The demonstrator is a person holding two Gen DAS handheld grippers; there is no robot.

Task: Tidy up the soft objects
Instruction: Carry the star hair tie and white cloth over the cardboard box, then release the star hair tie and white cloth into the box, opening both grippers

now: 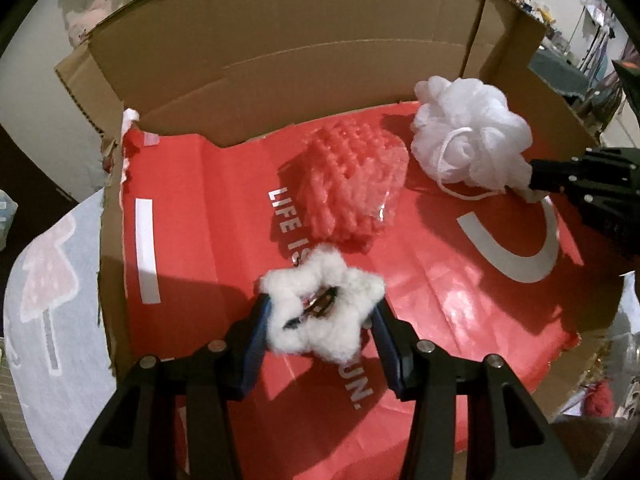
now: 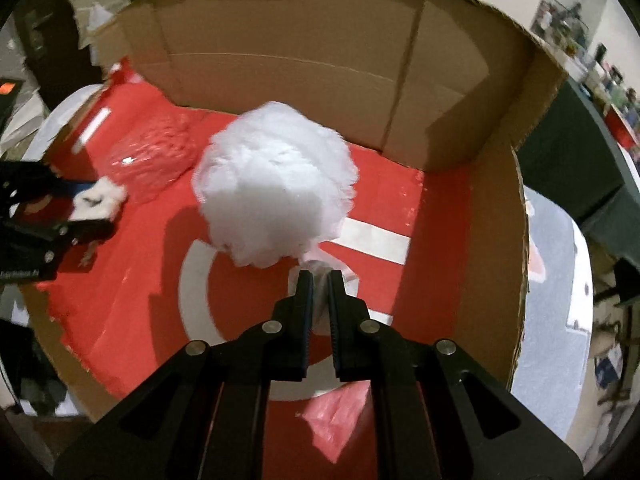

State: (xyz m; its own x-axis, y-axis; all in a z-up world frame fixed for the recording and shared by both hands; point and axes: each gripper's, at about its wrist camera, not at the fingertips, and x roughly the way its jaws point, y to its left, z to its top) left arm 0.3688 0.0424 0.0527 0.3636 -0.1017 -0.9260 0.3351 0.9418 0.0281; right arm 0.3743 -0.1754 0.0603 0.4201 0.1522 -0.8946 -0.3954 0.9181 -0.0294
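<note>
Left gripper (image 1: 320, 320) clamped the fluffy star (image 1: 320, 312); right gripper (image 2: 318, 280) pinched the sponge (image 2: 276, 188). Thin pinch risked dropping it outside the box (image 2: 500, 260).

The box (image 1: 280, 52) is matt brown corrugated cardboard, lined with a glossy, creased red plastic sheet (image 1: 440, 300). A fluffy white fleece star (image 1: 320, 312) has a shiny metal clip at its middle; the white pouf (image 1: 472, 136) is gathered mesh netting with a cord. The red knobbly sponge (image 1: 352, 184) sits in clear, shiny plastic wrap.
</note>
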